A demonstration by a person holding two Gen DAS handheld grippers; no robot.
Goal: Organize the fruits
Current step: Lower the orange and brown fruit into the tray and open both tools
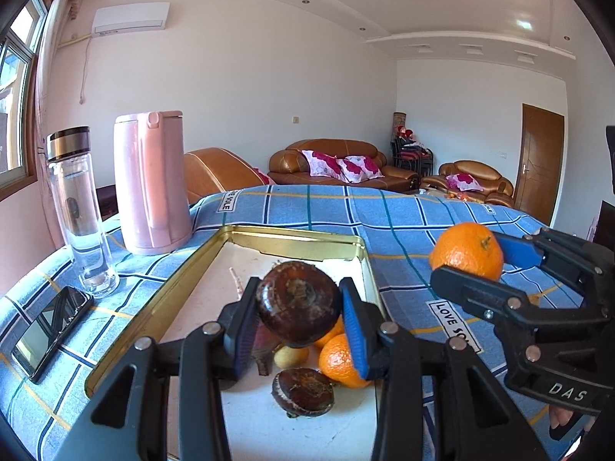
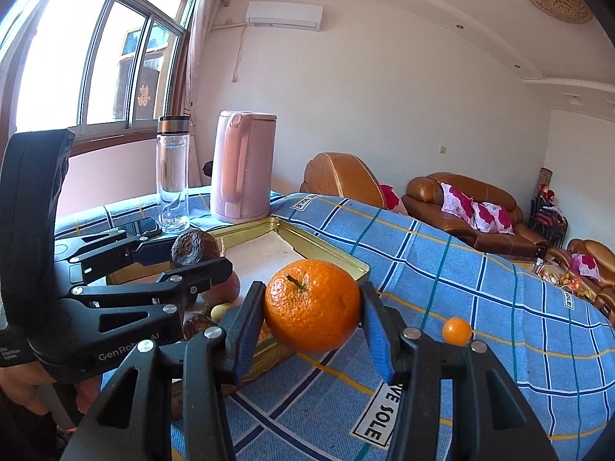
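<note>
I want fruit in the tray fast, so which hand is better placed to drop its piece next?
Left, probably: the left tongs hold the dark fruit above the gold tray, while the right tongs' orange hangs over the cloth.

The left gripper (image 1: 299, 309) hangs above the table, both blue-padded jaws pressed against the sides of a dark brown fruit (image 1: 298, 303). The right gripper (image 2: 313, 307) is raised beside it, level and apart from it, clamping an orange (image 2: 312, 305) between its pads. A hand (image 2: 23, 388) wraps the left gripper's handle at the frame's edge.
</note>
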